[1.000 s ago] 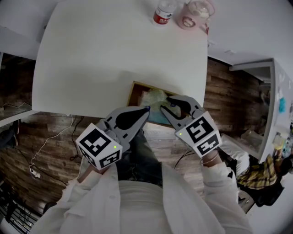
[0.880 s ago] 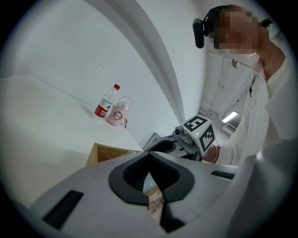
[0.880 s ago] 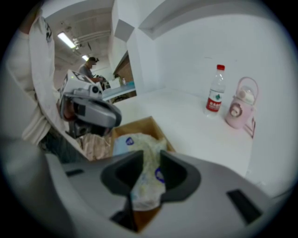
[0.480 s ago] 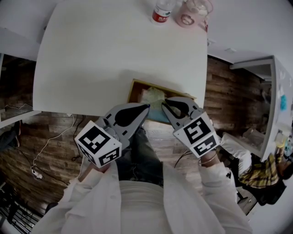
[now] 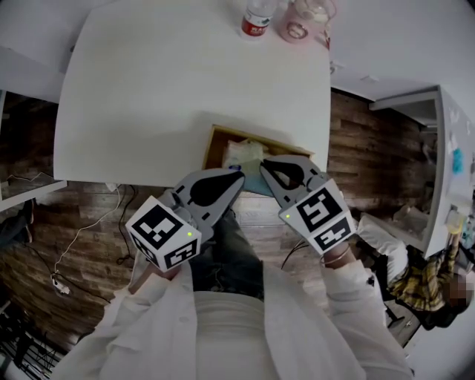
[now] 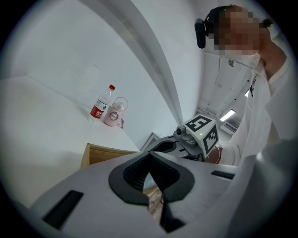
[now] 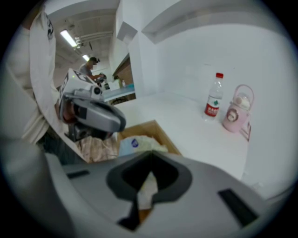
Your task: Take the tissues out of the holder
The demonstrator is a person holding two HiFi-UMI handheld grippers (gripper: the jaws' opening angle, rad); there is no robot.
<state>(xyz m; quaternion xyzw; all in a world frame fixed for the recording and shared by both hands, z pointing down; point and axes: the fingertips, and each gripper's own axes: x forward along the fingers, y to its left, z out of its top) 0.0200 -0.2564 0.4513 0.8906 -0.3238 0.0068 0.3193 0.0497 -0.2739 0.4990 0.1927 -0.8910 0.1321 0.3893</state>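
Observation:
A wooden holder (image 5: 214, 139) sits at the near edge of the white table (image 5: 163, 82), with a pale soft pack of tissues (image 5: 242, 154) inside it. The right gripper view shows the holder (image 7: 157, 127) and the pack (image 7: 138, 145) just beyond the jaws. My right gripper (image 5: 263, 164) is at the pack's near right side. Its jaws are closed, and white tissue (image 7: 148, 188) shows between the pads. My left gripper (image 5: 239, 176) hovers just in front of the holder, shut and with nothing in it. Only floor shows through its jaws (image 6: 150, 154).
A clear water bottle with a red label (image 5: 256, 18) and a pink lidded cup (image 5: 304, 19) stand at the table's far edge. The person's legs and a wood-plank floor (image 5: 89, 223) lie below the near edge. Shelving (image 5: 438, 148) stands to the right.
The right gripper's jaws have gone from wide open to closed at the tissue pack, and it has shifted slightly left. The left gripper has barely moved.

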